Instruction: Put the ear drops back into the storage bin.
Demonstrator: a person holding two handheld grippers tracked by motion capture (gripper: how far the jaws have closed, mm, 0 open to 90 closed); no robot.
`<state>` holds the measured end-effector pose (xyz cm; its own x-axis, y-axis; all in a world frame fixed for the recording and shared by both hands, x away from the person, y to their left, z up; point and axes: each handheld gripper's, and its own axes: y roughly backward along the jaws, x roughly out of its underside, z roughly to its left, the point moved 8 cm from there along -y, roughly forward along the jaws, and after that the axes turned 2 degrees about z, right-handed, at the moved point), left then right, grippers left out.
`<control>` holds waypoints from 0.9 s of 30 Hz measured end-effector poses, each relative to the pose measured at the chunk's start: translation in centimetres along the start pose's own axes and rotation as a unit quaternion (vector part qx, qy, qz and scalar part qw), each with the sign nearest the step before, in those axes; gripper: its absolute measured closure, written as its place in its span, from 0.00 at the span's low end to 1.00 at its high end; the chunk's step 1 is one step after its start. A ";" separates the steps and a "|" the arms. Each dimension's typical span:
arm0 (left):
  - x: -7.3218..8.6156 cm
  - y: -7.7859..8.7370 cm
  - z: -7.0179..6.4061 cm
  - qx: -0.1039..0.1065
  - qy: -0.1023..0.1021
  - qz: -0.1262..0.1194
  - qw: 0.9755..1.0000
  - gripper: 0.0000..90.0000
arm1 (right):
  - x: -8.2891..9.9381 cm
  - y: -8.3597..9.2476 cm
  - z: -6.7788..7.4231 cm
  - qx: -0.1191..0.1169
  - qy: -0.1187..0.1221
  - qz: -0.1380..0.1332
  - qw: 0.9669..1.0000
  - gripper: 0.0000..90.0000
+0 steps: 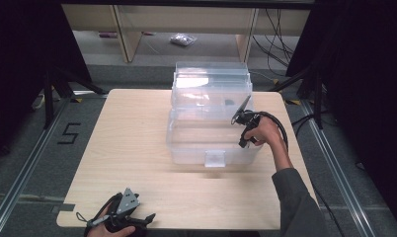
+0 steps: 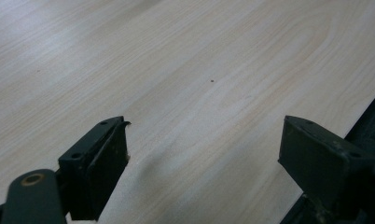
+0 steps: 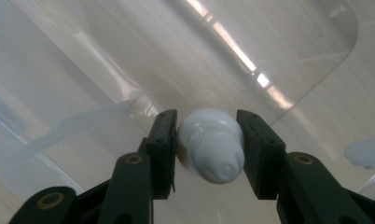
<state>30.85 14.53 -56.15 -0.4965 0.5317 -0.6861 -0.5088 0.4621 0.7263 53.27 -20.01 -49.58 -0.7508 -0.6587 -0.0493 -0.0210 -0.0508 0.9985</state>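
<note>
Item: white screw cap (image 3: 212,151) | Place: between right gripper (image 3: 209,149) jaws, pinched, over clear plastic box (image 1: 186,143) | Handling: likely light, rigid, slippery; grip ribbed sides | Left gripper (image 2: 202,154): jaws spread, nothing between.

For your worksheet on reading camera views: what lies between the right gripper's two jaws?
A white tube's cap end, clamped by the right gripper over the clear plastic box. The right gripper view shows it.

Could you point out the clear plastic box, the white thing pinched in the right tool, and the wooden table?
Clear plastic storage box (image 1: 214,148), high view, front wall.
White ribbed plastic cap (image 3: 212,147), right gripper view, ribbed middle.
Light wooden table (image 1: 132,143), high view, bare left part.
</note>
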 end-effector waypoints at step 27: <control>0.0 0.0 0.0 0.001 -0.002 0.001 1.000 0.17 | 0.0 -0.8 -0.4 0.004 0.011 0.004 1.000 0.67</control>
<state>30.83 14.51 -56.15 -0.4950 0.5355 -0.6843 -0.5069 0.4617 0.7280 53.57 -20.23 -50.42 -0.7362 -0.6755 -0.0410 -0.0198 -0.0391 0.9990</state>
